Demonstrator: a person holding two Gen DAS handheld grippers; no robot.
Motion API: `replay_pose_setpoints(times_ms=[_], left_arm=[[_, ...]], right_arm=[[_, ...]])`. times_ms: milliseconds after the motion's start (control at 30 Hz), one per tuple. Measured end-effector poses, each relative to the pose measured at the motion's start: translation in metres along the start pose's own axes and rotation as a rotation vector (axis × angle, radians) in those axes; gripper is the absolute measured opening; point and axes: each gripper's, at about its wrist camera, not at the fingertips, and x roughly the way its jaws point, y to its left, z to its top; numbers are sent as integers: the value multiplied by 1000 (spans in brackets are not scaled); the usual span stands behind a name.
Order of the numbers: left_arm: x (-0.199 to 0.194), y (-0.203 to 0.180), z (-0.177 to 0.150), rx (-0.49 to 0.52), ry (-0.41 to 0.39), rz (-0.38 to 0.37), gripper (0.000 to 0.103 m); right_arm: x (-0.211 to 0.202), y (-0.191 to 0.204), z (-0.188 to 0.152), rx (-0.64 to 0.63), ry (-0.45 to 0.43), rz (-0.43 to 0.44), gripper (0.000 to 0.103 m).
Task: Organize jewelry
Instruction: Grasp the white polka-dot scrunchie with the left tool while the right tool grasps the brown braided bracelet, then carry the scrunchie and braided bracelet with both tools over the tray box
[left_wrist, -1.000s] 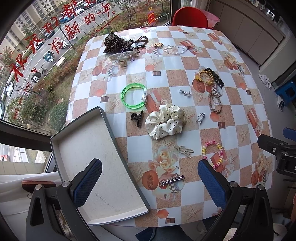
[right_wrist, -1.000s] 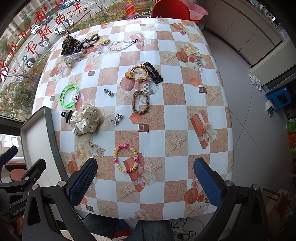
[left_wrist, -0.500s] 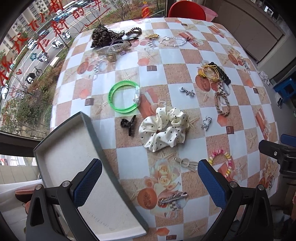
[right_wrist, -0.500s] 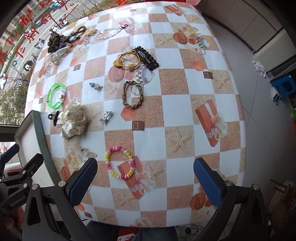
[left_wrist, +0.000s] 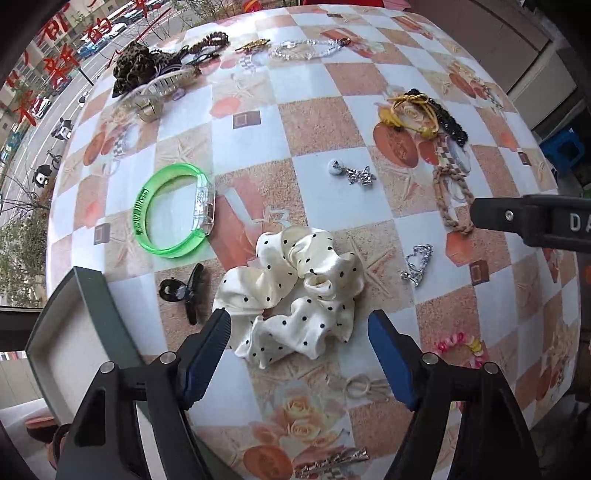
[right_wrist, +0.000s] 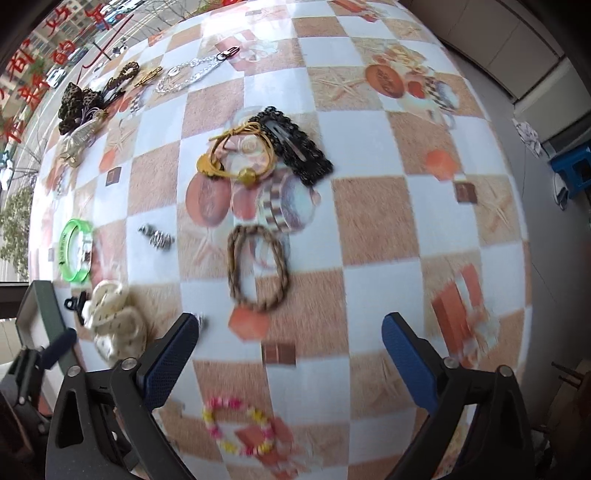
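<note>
A white satin scrunchie with black dots (left_wrist: 291, 291) lies on the checked tablecloth. My left gripper (left_wrist: 297, 325) hangs straight down over it. Its jaws are closing, with the scrunchie's near half between the blue fingers, and the pads do not press it. In the right wrist view a brown braided bracelet (right_wrist: 258, 266) lies just beyond my right gripper (right_wrist: 291, 325). Its jaws are closing too, with only tablecloth between them. A grey open box (left_wrist: 92, 314) stands at the table's left edge, and its floor shows nothing in it.
Around the scrunchie lie a green bangle (left_wrist: 173, 210), a black claw clip (left_wrist: 184, 291) and two silver charms (left_wrist: 354, 173). Yellow hair ties (right_wrist: 236, 158), a black lace clip (right_wrist: 295, 144) and a bead bracelet (right_wrist: 240, 428) lie near the right gripper. More accessories sit at the far edge.
Both grippers have come down close to the table. The left one now straddles the scrunchie and the right one has neared the braided bracelet. Both pairs of fingers stand narrower than before.
</note>
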Motion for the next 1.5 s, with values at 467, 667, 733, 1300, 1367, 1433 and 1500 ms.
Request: replay_pose_setpoints(times_ms=[467, 667, 733, 1300, 1367, 1433, 1500], left_arm=[[19, -5, 9, 32, -14, -9, 40], [12, -1, 5, 29, -26, -80, 16], [8, -3, 5, 25, -38, -84, 16], [-75, 21, -29, -47, -170, -152, 16], [-83, 29, -35, -66, -182, -159, 16], [-91, 35, -40, -82, -196, -157, 16], [-100, 42, -46, -97, -211, -155, 16]], right_arm=[[29, 37, 10, -122, -39, -97, 64], [25, 51, 7, -154, -52, -82, 12], [23, 47, 8, -127, -53, -68, 12], [-48, 9, -22, -30, -83, 144, 12], [-49, 19, -31, -35, -88, 147, 12], [-52, 28, -33, -44, -94, 153, 12], [-58, 38, -35, -57, -98, 164, 12]])
